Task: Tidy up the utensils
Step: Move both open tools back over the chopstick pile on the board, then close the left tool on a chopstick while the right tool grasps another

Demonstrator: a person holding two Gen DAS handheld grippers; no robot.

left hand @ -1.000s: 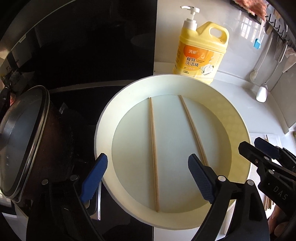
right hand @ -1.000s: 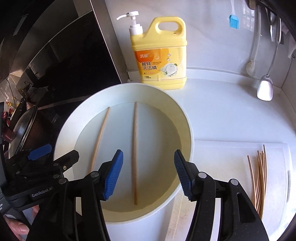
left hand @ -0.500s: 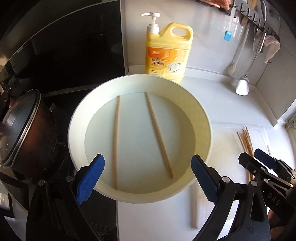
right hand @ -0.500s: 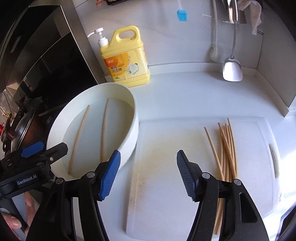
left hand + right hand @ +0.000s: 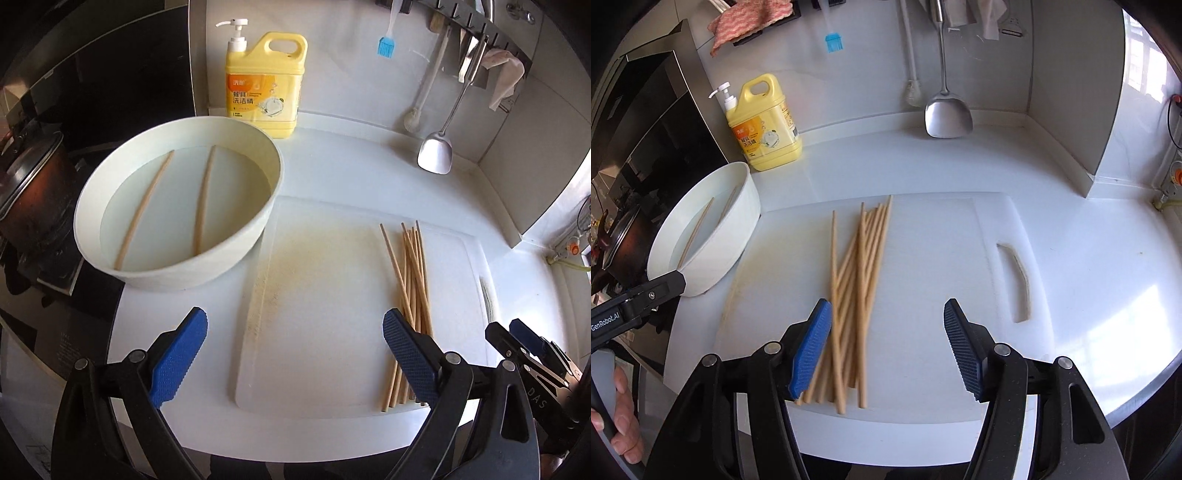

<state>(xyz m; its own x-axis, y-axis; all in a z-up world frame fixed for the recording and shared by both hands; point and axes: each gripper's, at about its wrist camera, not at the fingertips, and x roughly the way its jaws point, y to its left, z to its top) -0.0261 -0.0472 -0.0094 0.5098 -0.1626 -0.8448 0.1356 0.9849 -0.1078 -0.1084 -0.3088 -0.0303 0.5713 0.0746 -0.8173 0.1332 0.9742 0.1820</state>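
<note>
1. A white kitchen counter (image 5: 960,166) runs into a corner of pale wall panels, with a black stove area at its left end.
2. A white cutting board (image 5: 325,332) lies flat on the counter; a loose bundle of wooden chopsticks (image 5: 857,280) rests on it.
3. Just beside the board's left edge stands a white basin (image 5: 236,243) of water holding two more chopsticks (image 5: 201,206), apart from each other.
4. A yellow dish-soap jug (image 5: 264,88) stands against the wall behind the basin.
5. A metal spatula (image 5: 947,114) and a blue silicone brush (image 5: 386,46) hang on the wall.
6. The left gripper (image 5: 291,354) hovers over the board, jaws spread wide, empty.
7. The right gripper (image 5: 884,347) hovers above the bundle's near ends, jaws apart, gripping nothing.
</note>
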